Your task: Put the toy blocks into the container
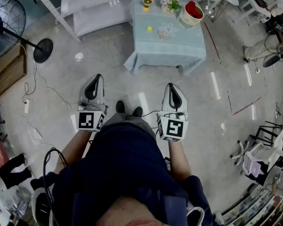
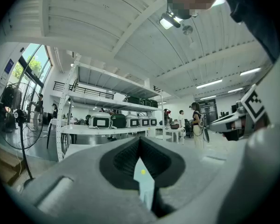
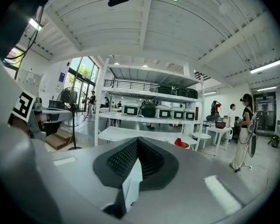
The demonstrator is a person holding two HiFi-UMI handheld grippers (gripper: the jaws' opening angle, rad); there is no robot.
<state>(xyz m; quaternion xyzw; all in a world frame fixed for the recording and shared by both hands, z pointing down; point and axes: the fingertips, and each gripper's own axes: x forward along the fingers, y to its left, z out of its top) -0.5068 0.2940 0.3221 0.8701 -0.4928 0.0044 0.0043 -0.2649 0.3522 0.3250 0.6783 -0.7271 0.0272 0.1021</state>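
A table under a pale blue cloth (image 1: 172,48) stands well ahead of me. On it lie a small yellow block (image 1: 149,28), a tan block (image 1: 161,34) and a yellow round piece (image 1: 147,3). A white container with a red inside (image 1: 192,12) sits at the table's far right corner. My left gripper (image 1: 96,80) and right gripper (image 1: 172,86) are held at waist height over the floor, far short of the table. Both are shut with nothing in them. Through the left jaws' slit, the yellow block (image 2: 143,171) shows. The red container (image 3: 181,143) peeks over the right jaws.
A standing fan (image 1: 7,20) with a round base (image 1: 42,50) is on the left, with cables across the floor. White shelving (image 1: 99,13) runs behind the table. A flower pot (image 1: 170,3) stands on the cloth. Chairs and gear crowd the right side (image 1: 259,149). People stand by distant tables (image 3: 245,129).
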